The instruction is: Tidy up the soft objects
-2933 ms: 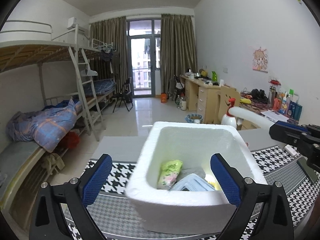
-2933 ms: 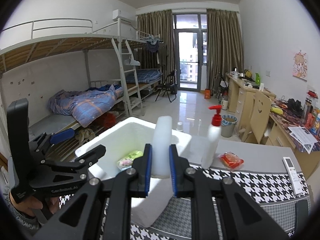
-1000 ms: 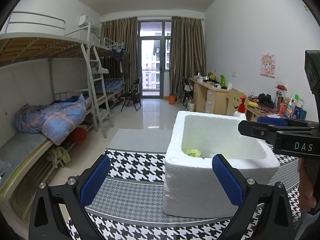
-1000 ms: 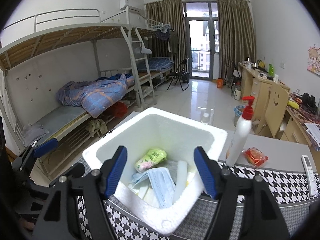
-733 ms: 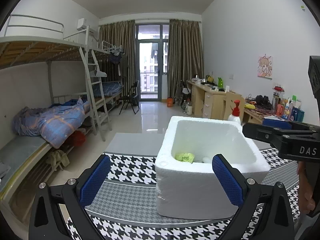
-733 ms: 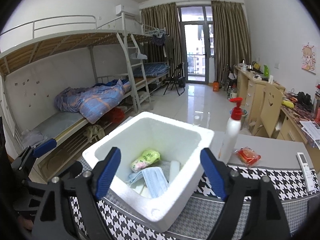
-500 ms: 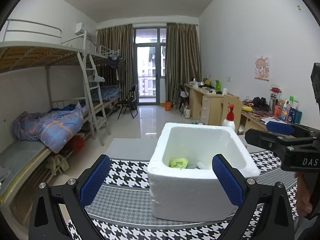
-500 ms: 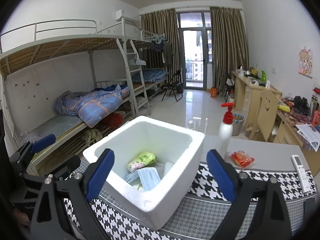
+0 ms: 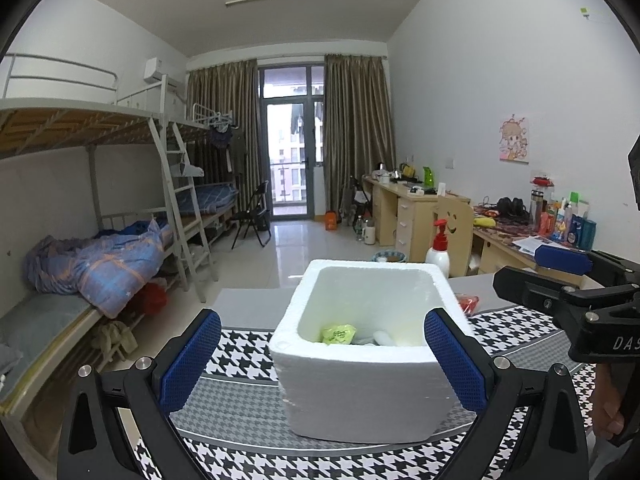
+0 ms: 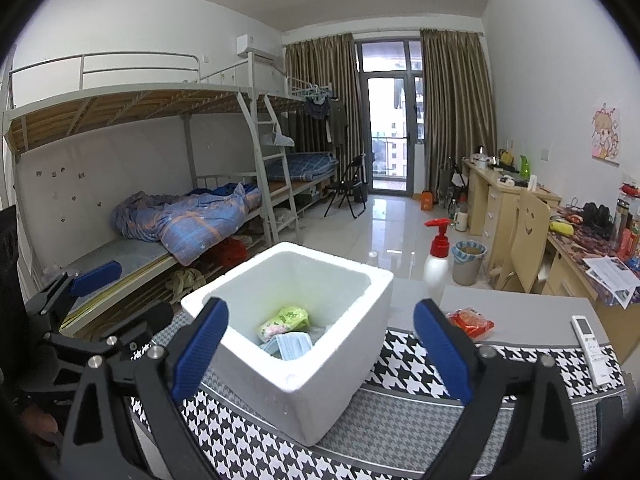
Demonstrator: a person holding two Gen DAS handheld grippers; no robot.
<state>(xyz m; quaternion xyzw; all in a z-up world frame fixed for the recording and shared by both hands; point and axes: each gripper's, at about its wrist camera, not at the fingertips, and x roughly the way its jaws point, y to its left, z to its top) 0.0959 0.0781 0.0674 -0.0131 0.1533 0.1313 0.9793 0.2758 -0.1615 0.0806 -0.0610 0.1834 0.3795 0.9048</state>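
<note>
Both hand-held grippers spread wide, empty. Red snack packet (image 10: 471, 322) lies flat on the table (image 10: 532, 312) just right of the foam box (image 10: 340, 364), long axis running left-right — sits ahead-right of the right hand-held gripper (image 10: 320, 354), so right is nearer. Left hand-held gripper (image 9: 320, 360) faces the box w/ green pack (image 10: 285, 317) + mask (image 10: 290, 344) inside.

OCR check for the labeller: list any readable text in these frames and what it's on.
"DAS", cut off at the frame edge: on the right gripper body, left wrist view.
Green packet: print too blurred to read.
Remote: markings too small.
Desk bottles, papers: unreadable.
</note>
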